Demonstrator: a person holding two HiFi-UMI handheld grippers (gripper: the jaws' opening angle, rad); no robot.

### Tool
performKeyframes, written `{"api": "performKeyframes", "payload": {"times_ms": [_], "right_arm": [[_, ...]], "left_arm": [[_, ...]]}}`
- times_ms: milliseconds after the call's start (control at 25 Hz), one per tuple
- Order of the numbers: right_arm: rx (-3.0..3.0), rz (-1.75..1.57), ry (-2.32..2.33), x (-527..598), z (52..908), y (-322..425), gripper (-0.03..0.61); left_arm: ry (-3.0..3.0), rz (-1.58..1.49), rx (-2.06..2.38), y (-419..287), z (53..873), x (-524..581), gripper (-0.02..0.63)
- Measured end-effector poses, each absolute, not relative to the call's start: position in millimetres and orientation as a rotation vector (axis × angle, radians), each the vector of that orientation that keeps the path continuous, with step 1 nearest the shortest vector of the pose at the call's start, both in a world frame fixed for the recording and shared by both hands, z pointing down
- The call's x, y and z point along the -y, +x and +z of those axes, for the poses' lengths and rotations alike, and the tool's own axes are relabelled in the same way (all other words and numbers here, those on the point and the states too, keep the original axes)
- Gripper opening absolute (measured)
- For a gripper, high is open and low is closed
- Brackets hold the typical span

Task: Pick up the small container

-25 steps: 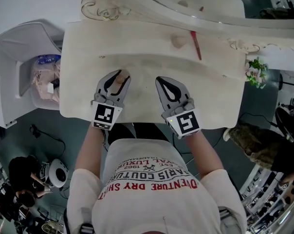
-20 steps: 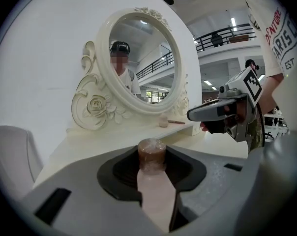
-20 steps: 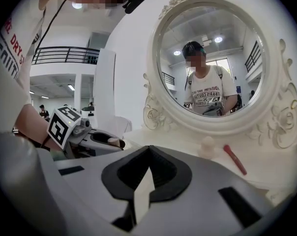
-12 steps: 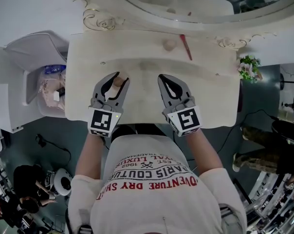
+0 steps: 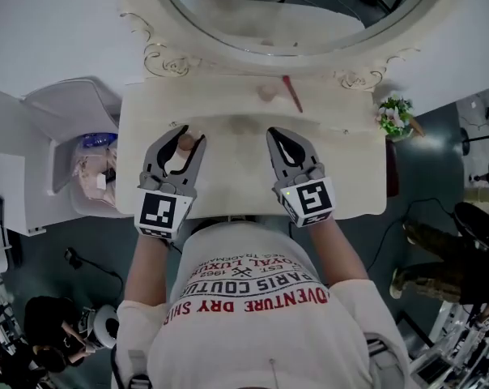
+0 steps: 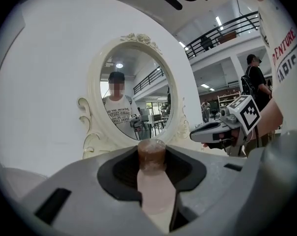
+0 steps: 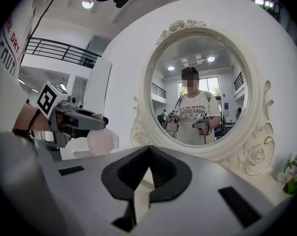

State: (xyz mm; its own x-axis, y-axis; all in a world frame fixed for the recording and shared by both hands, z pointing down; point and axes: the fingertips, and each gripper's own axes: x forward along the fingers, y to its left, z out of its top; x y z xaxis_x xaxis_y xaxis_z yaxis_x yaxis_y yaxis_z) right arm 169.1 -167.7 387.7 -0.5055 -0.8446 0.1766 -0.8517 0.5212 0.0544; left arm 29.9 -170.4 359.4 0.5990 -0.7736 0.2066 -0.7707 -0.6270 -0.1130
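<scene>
Pink and see-through, the small container (image 5: 184,142) is now up off the dressing table (image 5: 350,177). A second ago my left gripper (image 5: 188,134) sat low on the top with it; now that gripper looks larger against the table and closer to my head, so I judge the lift is under way. The grip hasn't changed: the jaws are partly closed and pinch the container just under its brown cap, and the rounded body hangs below them, down in front of the mirror (image 5: 159,19) and off toward its left side. From the right gripper view the container shows in front of the white wall left of the mirror. I read that as clear of the table, so the pick looks nearly done. My right gripper (image 5: 275,136) hovers in front of the mirror's middle with its jaws together and nothing in them. Close under the mirror's lower rim lie a red stick (image 5: 291,94) and a small beige knob-like thing (image 5: 266,93), both well apart from my load. A sprig of flowers (image 5: 394,116) stands beyond the mirror's right side, and a white bin (image 5: 62,104) stands beyond its left. Nothing blocks the way up; the only worry I see is the narrow pinch on a smooth neck.
</scene>
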Motion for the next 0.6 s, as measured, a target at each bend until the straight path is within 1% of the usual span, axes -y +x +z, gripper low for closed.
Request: {"api": "performKeyframes", "payload": {"times_ms": [200, 600], "right_arm": [[2.579, 0.016, 1.491, 165.2, 367.8, 180.8, -0.002], [2.591, -0.029, 1.490, 159.4, 349.4, 181.9, -0.002]], "left_arm": [[-2.765, -0.306, -1.386, 17.4, 337.5, 169.6, 0.141], [-2.778, -0.265, -1.367, 17.6, 327.2, 166.2, 0.141]]}}
